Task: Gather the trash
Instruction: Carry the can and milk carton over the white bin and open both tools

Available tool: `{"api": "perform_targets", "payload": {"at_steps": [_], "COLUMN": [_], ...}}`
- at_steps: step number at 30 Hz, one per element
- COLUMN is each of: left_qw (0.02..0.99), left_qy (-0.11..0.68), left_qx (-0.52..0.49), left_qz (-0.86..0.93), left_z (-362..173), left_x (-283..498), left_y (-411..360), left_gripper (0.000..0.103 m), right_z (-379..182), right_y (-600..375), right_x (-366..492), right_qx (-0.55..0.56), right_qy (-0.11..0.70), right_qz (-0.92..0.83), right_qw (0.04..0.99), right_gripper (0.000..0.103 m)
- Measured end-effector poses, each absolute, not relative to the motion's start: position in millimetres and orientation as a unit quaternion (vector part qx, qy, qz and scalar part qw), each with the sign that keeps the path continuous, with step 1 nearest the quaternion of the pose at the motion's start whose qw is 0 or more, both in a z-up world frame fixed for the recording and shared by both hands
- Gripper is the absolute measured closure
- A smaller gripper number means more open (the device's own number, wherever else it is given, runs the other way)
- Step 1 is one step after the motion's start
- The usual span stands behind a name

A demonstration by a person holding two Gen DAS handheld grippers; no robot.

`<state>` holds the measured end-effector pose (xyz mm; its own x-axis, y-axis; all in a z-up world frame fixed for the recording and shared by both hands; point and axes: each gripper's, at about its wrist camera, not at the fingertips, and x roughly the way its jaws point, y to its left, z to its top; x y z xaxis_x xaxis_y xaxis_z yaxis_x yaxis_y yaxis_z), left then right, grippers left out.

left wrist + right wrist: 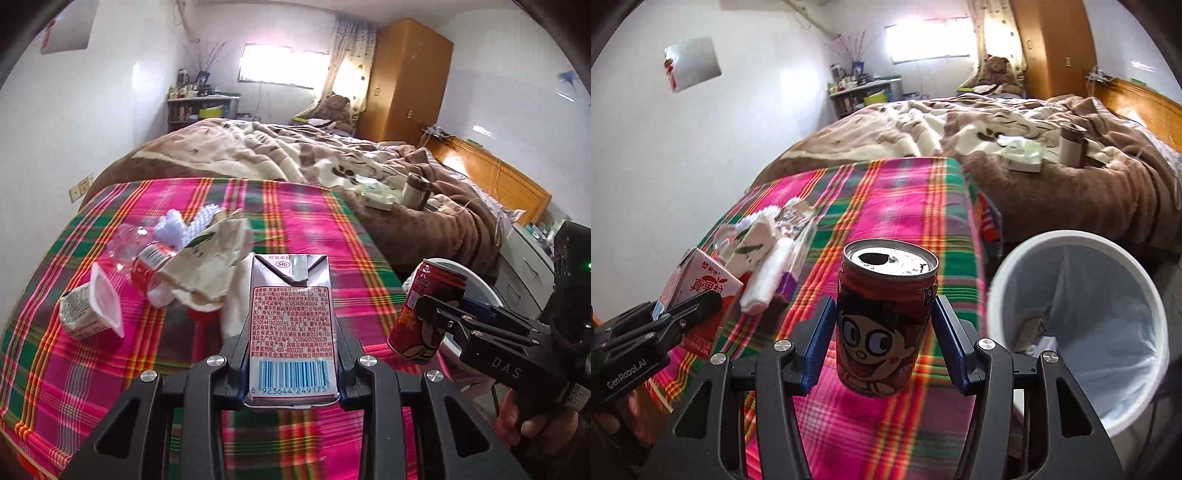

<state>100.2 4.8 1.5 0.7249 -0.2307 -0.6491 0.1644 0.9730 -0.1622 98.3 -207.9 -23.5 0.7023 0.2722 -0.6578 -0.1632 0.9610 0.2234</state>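
The right claw [886,332] grips the upright can [886,317], nearer the bin [1078,332] at its right; the left claw [291,332] clamps the carton [291,325].

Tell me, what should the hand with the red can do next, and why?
Probably carry the red can a little to the right, over the white bin, then let go. The right gripper already clamps the can clear above the plaid cloth, and the lined bin stands open just beside it. The left gripper holds the milk carton, so that could follow.
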Motion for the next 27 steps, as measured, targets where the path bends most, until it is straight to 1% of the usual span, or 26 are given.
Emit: {"api": "perform_targets", "payload": {"at_steps": [13, 27], "left_qw": [0.916, 0.894], "left_qy": [0.348, 0.354], "left_qx": [-0.009, 0.037], "left_qz": [-0.2, -0.272], "left_z": [12.2, 4.3], "left_x": [117.3, 131.1], "left_y": [-87.3, -178.0], "left_gripper": [0.069, 0.069], "right_z": [-12.7, -24.3], "right_y": [-281.4, -339.3], "right_x": [81.6, 79.9], "right_qx": [0.102, 0.095], "right_qy": [0.346, 0.36], "right_qz": [0.03, -0.052], "right_qw": [0.932, 0.927], "right_gripper": [0.048, 0.048]}}
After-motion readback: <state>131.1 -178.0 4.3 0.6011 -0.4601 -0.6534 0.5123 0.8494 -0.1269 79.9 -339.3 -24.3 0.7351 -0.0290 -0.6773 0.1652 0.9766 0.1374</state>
